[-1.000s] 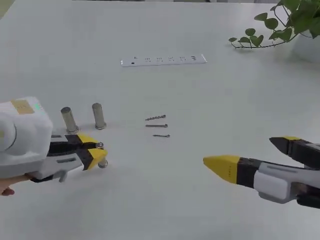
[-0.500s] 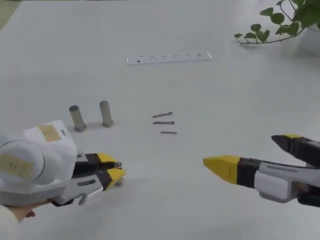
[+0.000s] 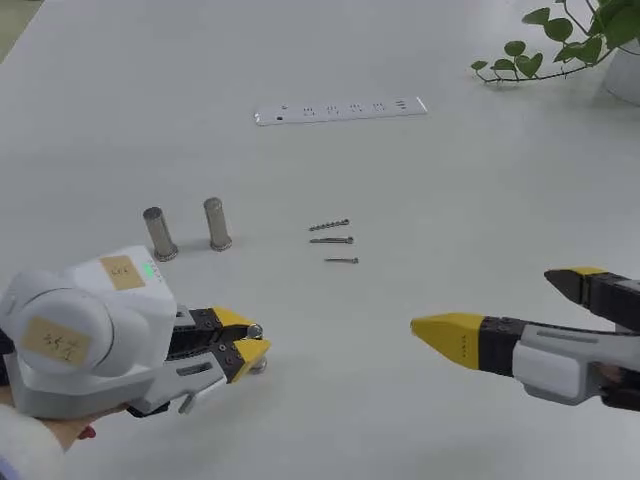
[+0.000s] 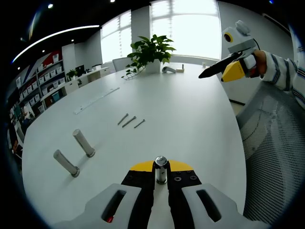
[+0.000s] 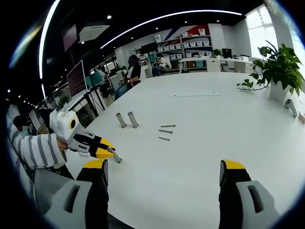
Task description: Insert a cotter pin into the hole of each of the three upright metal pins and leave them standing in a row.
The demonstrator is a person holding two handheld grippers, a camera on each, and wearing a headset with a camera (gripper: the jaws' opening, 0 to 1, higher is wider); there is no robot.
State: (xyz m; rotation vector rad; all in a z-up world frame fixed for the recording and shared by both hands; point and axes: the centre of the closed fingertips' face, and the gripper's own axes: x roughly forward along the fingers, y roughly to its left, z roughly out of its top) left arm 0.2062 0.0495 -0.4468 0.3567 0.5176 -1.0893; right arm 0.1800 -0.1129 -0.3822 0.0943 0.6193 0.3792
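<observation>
My left gripper (image 3: 250, 346) is shut on a short metal pin (image 4: 161, 168), held low over the white table near its front left. Two more metal pins (image 3: 159, 233) (image 3: 217, 223) stand upright side by side behind it. Three cotter pins (image 3: 329, 225) (image 3: 331, 240) (image 3: 341, 260) lie loose on the table right of them. My right gripper (image 3: 487, 303) hovers open at the front right with nothing between its yellow-tipped fingers. In the right gripper view, the left gripper (image 5: 102, 148) holds its pin (image 5: 116, 156) tilted, in front of the upright pair (image 5: 127, 119).
A white power strip (image 3: 340, 109) lies at the back of the table (image 3: 450, 190). A potted plant (image 3: 570, 40) trails leaves at the far right corner. A mesh chair (image 4: 271, 143) stands beyond the table edge in the left gripper view.
My left gripper has carried its pin to the right and nearer to me, away from the two upright pins. The right gripper has hardly moved.
</observation>
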